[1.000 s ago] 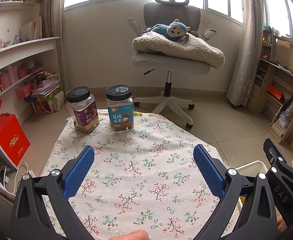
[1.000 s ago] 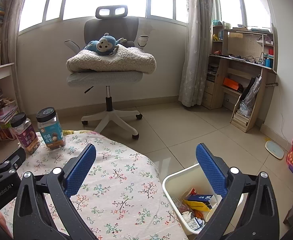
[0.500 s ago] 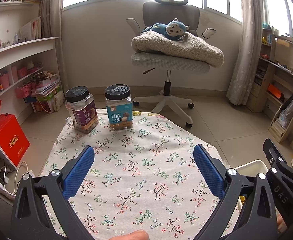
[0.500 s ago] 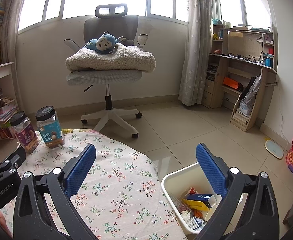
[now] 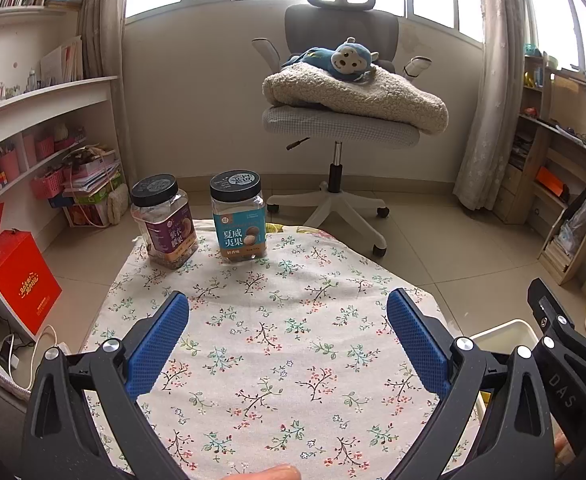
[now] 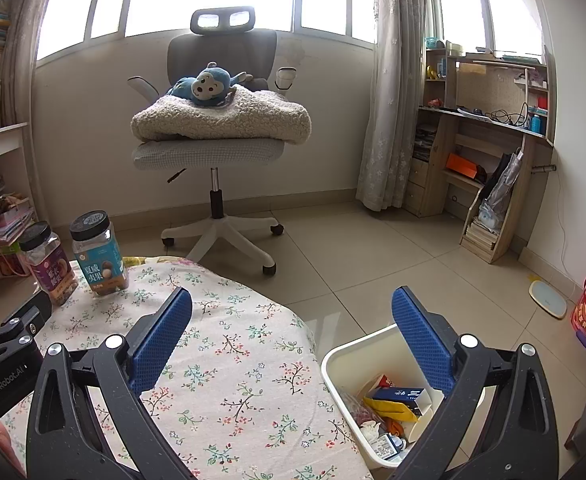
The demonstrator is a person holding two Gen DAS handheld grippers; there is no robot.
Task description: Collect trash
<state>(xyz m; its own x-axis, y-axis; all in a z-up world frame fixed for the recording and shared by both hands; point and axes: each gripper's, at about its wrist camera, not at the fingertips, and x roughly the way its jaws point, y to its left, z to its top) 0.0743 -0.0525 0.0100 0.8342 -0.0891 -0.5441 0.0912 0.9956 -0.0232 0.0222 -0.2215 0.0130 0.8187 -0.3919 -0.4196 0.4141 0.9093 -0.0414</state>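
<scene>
A white bin (image 6: 335,354) stands on the floor right of the table, holding wrappers and a small blue box (image 6: 399,394); its rim (image 5: 501,330) also shows in the left wrist view. My right gripper (image 6: 291,330) is open and empty, spanning the table edge and the bin. My left gripper (image 5: 287,334) is open and empty above the floral tablecloth (image 5: 277,320). Two snack jars stand at the table's far edge: a purple-label jar (image 5: 167,222) and a blue-label jar (image 5: 239,216). No loose trash shows on the cloth.
A grey office chair (image 5: 339,128) with a folded blanket and a blue toy monkey (image 5: 343,58) stands beyond the table. White shelves (image 5: 41,120) and a red box (image 5: 17,276) are on the left, a wooden desk unit (image 6: 489,152) on the right.
Both views drift very slightly; the jars shift a little left in frame. Both grippers stay open and empty.
</scene>
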